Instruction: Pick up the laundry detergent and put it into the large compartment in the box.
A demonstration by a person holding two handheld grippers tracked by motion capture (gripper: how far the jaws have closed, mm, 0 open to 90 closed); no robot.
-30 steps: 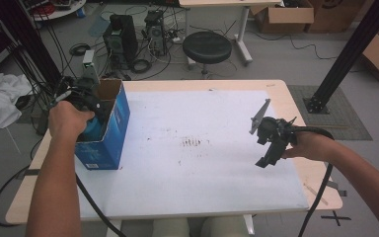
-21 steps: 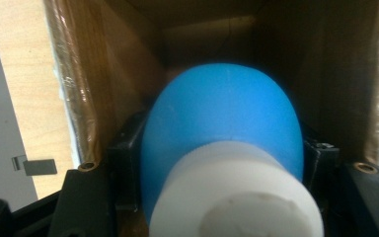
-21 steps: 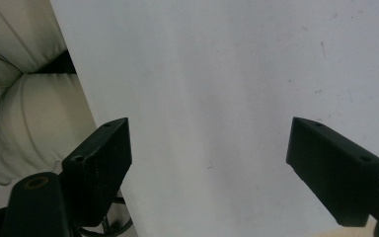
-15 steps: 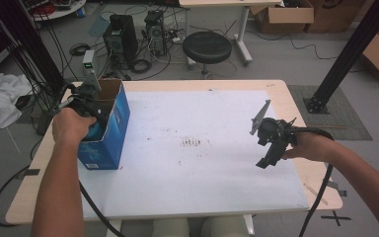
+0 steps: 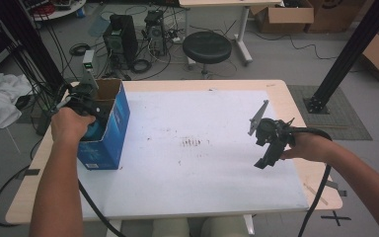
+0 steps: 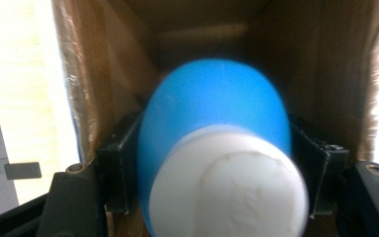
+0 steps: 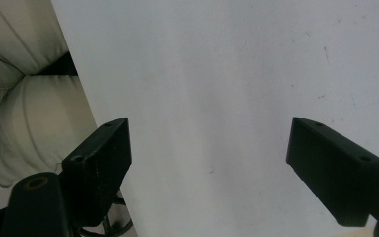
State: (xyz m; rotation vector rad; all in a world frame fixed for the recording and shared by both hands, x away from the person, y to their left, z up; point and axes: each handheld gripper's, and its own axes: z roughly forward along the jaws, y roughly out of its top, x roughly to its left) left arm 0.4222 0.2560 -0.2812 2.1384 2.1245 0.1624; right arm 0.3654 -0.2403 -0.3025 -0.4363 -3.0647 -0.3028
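My left gripper (image 5: 85, 101) reaches into the open top of a blue cardboard box (image 5: 111, 143) at the table's left edge. In the left gripper view, the left gripper (image 6: 217, 165) is shut on a blue rounded object with a white end (image 6: 217, 123), which sits between the box's brown inner walls (image 6: 96, 74). A bit of the blue object (image 5: 97, 131) shows inside the box from above. My right gripper (image 5: 269, 148) hangs over the white mat (image 5: 187, 113) at the right. In the right gripper view, the right gripper (image 7: 209, 145) is open with nothing between its jaws.
The white mat covers most of the wooden table (image 5: 296, 103) and has small dark marks (image 5: 193, 142) in the middle. Behind the table are a black stool (image 5: 207, 47), computer towers (image 5: 121, 32) and cables. A black frame post (image 5: 343, 54) stands at the right.
The left hand and its gripper have shifted slightly at the box opening. The right gripper has stayed in place.
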